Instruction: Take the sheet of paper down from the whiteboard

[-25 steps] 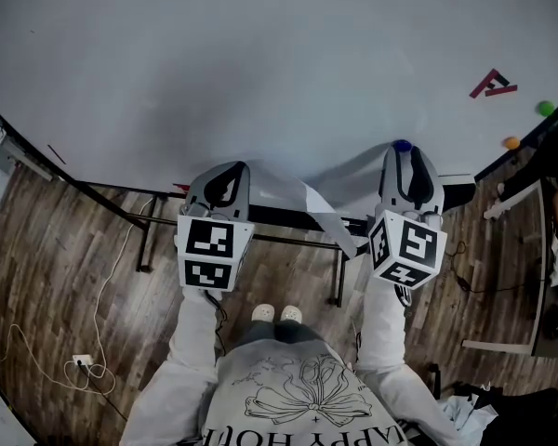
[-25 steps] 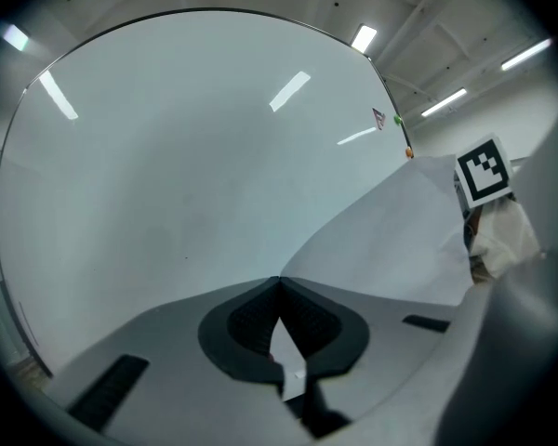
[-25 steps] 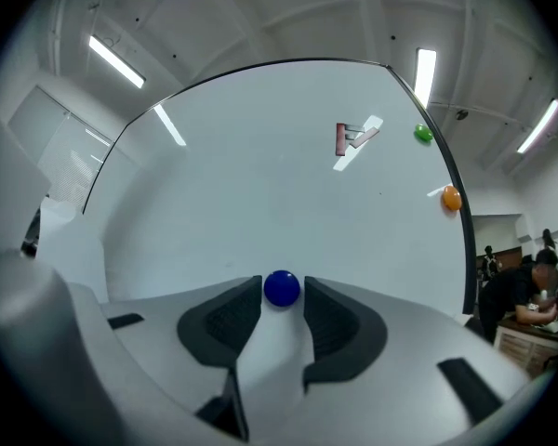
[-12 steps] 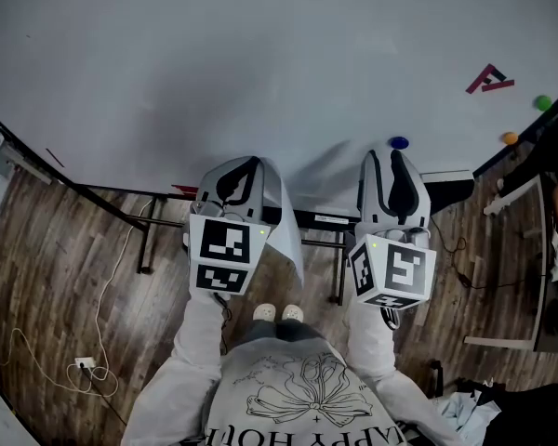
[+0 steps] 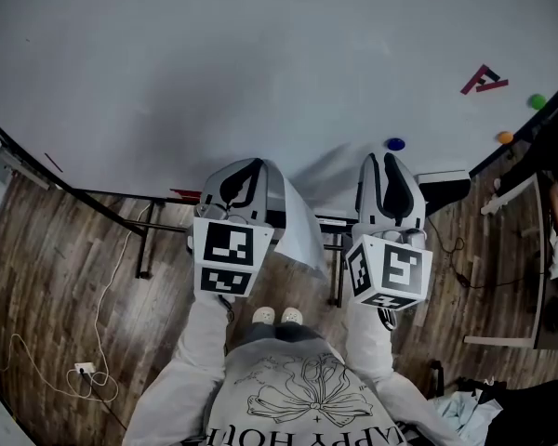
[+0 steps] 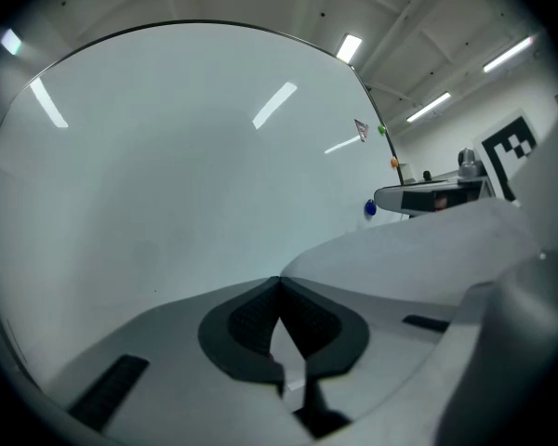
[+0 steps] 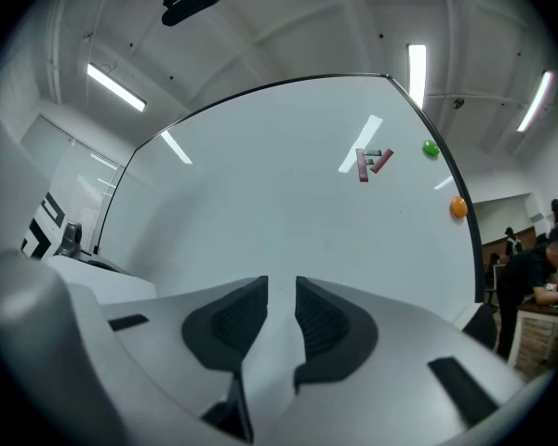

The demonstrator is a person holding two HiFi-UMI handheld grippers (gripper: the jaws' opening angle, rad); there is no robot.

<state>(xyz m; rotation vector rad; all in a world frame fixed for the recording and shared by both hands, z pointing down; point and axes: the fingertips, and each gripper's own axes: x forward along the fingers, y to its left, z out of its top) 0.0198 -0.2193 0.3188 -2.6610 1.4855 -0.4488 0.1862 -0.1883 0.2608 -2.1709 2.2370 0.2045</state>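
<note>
step: taking down, seemingly done | sheet of paper [image 5: 296, 219] off whiteboard [image 5: 214, 63], hanging from clenched left gripper [image 5: 246, 170] | right gripper [image 5: 388, 161] empty, jaws apart, just narrowing | next: probably carry sheet clear, keeping grip

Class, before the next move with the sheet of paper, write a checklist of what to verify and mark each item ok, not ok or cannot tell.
1. Sheet of paper off the whiteboard: ok, it hangs free.
2. Left gripper gripping the sheet: ok, jaws together on it.
3. Right gripper free: ok, jaws apart, just been closing, nothing between them.
4. Blue magnet clear of the sheet: ok, on the board.
5. Sheet untorn: cannot tell.
</note>
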